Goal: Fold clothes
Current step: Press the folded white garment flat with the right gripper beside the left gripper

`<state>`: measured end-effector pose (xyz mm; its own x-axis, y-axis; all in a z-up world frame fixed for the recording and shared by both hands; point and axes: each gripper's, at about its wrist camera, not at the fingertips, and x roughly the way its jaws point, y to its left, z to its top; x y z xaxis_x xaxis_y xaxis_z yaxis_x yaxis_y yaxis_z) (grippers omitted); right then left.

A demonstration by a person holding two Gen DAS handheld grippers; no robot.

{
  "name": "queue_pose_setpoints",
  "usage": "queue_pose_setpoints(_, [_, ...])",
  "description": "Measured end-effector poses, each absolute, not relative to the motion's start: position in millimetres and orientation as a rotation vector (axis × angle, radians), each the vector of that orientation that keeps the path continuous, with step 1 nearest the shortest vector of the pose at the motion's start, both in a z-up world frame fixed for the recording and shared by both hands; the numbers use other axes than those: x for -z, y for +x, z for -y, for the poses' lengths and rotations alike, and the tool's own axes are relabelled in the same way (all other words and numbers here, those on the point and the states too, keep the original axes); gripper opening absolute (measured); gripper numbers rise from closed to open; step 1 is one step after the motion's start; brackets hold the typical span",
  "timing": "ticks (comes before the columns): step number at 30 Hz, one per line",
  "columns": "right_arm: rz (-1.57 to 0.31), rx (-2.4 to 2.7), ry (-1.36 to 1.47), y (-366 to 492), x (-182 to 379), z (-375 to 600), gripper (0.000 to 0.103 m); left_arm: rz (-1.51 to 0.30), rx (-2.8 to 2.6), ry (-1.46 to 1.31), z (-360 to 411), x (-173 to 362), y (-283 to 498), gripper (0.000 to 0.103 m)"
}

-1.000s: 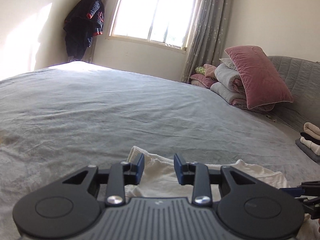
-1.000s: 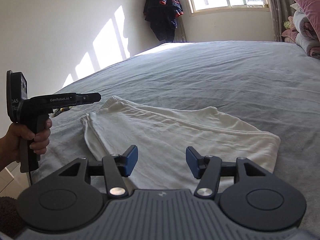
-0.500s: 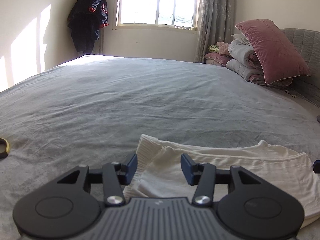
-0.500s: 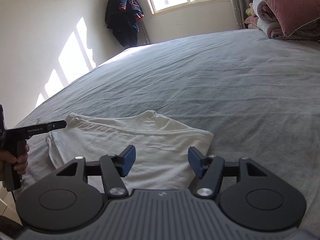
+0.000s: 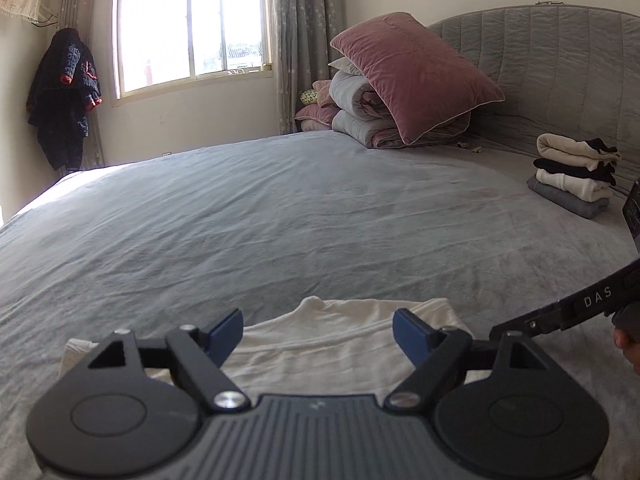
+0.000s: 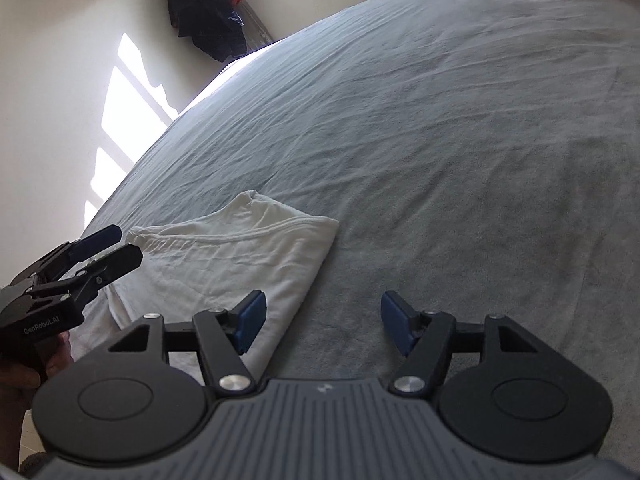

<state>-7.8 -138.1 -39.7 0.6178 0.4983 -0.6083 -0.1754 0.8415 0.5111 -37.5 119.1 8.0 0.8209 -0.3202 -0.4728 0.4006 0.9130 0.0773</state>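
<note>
Under both hand-held grippers, a white garment lies flat and folded on the grey bed. The left hand-held gripper has just been opening and now stands wide, nothing pinched, the cloth just ahead of and below its tips. The right hand-held gripper has opened too, empty, the garment's near corner beside its left finger. That release suggests this fold is finished; a stack of folded clothes waits far right.

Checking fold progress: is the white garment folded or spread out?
Folded: the white garment lies on the bed as a compact layered rectangle.
</note>
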Motion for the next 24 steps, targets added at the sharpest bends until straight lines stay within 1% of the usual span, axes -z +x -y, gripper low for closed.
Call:
queue_pose_setpoints(8, [-0.845,-0.492,0.585,-4.4,46.9,163.6,0.067,-0.519,0.45,0.245,-63.2,26.1,-64.0,0.083])
queue_pose_setpoints(14, [-0.874,-0.497,0.727,-3.3,51.5,179.6,0.067,-0.503,0.486,0.244,-52.5,33.2,-81.1,0.083])
queue_pose_setpoints(17, [-0.878,-0.494,0.78,-4.8,54.2,185.8,0.067,-0.484,0.521,0.285,-45.4,33.4,-90.8,0.083])
queue_pose_setpoints(24, [-0.9,-0.512,0.817,-16.7,52.4,193.5,0.067,-0.496,0.591,0.366,-35.1,43.0,-106.4,0.083])
